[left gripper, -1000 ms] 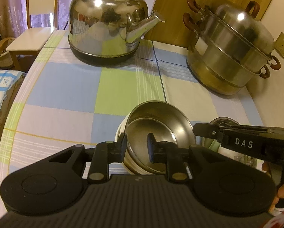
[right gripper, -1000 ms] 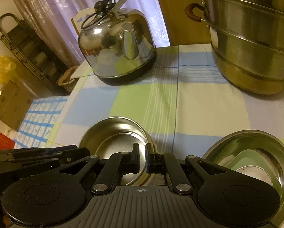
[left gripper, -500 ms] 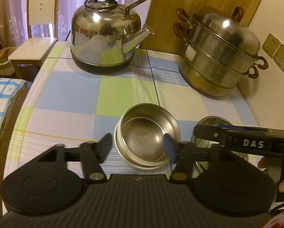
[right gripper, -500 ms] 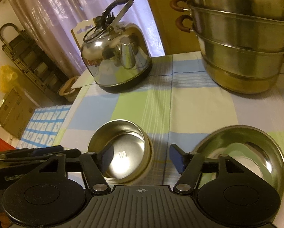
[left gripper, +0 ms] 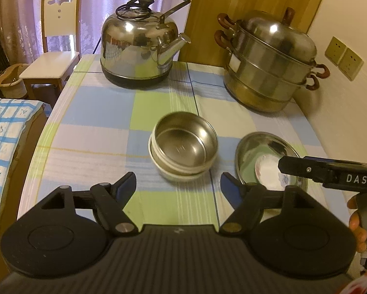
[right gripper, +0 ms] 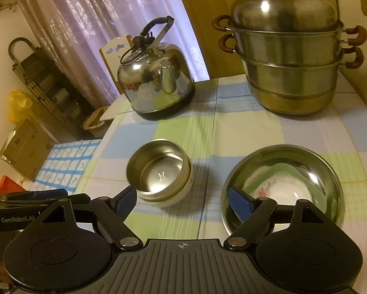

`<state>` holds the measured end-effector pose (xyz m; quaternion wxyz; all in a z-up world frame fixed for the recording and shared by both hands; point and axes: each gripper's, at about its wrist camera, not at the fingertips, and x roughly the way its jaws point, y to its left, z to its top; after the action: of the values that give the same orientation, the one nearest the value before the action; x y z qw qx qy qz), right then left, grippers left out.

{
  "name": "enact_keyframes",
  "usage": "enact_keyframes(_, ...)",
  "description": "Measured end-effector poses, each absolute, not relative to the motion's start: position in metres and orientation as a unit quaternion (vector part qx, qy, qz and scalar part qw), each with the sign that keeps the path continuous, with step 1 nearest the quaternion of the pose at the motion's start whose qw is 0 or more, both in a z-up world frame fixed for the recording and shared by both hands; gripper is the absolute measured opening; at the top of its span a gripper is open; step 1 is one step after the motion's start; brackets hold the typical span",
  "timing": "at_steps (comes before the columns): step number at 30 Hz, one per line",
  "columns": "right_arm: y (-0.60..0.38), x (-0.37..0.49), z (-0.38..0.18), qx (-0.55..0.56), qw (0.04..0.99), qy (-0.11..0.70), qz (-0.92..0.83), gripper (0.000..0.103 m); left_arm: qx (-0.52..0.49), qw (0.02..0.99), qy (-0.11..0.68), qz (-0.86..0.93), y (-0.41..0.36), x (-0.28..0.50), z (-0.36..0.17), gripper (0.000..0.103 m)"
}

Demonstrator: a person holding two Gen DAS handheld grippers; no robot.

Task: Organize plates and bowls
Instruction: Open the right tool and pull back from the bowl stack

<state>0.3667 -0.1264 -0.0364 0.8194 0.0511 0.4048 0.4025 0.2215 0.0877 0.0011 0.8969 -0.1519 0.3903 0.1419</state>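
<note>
Both pairs of fingers have just been opening and now stand wide apart with nothing between them. The left gripper (left gripper: 178,183) has let go of the steel bowl (left gripper: 183,144), whose rim it pinched a second ago, and has drawn back; the right gripper (right gripper: 182,199) has done the same. The steel bowl sits slightly tilted inside a white bowl (left gripper: 176,175) near the middle of the table (left gripper: 90,134), toward its near edge. Just beside it, toward the right edge, the steel plate (right gripper: 281,186) holds a green dish (right gripper: 298,174) and a small white dish (right gripper: 281,191). A kettle (left gripper: 139,51) and a steamer pot (left gripper: 269,63) stand along the far edge.
</note>
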Motion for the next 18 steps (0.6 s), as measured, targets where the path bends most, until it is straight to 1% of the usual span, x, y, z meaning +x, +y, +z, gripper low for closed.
enact_keyframes(7,-0.153,0.339,-0.038,0.037,0.817,0.405,0.408,0.084,-0.154,0.892,0.402,0.136,0.058,0.195,-0.003,0.075)
enact_keyframes(18,-0.193,0.303,-0.064,0.018,0.803,0.438,0.403,0.084,-0.167,0.878,0.428,0.132,0.017,0.165,-0.021,0.075)
